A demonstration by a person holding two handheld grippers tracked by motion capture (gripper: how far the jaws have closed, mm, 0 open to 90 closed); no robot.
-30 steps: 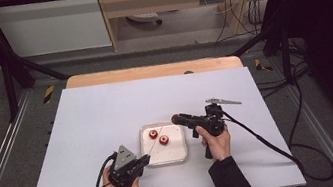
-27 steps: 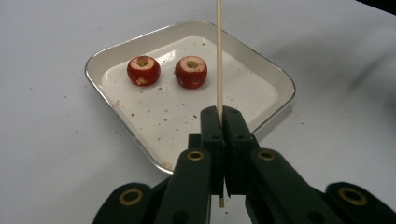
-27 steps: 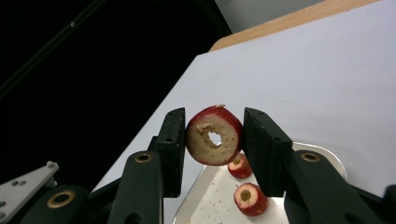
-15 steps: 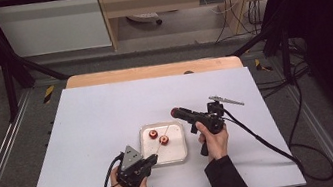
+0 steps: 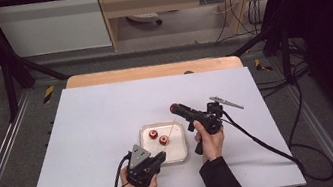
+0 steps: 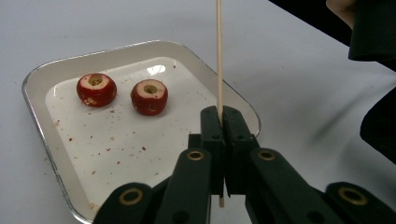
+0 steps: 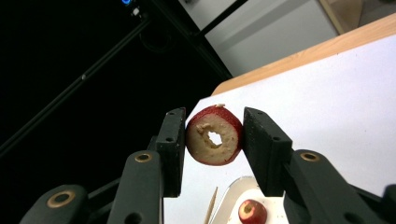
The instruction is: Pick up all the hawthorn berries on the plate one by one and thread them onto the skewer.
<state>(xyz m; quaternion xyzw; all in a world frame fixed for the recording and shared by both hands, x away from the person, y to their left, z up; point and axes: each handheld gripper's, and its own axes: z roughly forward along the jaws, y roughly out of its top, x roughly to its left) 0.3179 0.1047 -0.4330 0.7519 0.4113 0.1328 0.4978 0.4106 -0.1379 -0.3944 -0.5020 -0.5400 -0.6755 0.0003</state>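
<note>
Left tool [image 6: 219, 119] was clamped on a skewer [image 6: 218, 56]; right tool [image 7: 212, 135] held a cored fruit piece [image 7: 214, 135] above the tray [image 5: 181, 154]. Threading step, I'd judge. Next needs the hole lined up with the skewer tip.

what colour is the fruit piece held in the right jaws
Red skin with pale cream flesh around a cored hole, best seen in the right gripper view: fruit piece.

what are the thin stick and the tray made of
The stick in the left claw looks like bare pale wood or bamboo, matte and straight. The tray looks like metal with a white glossy, perhaps enamelled, face: grey rim, bright glare patch.
</note>
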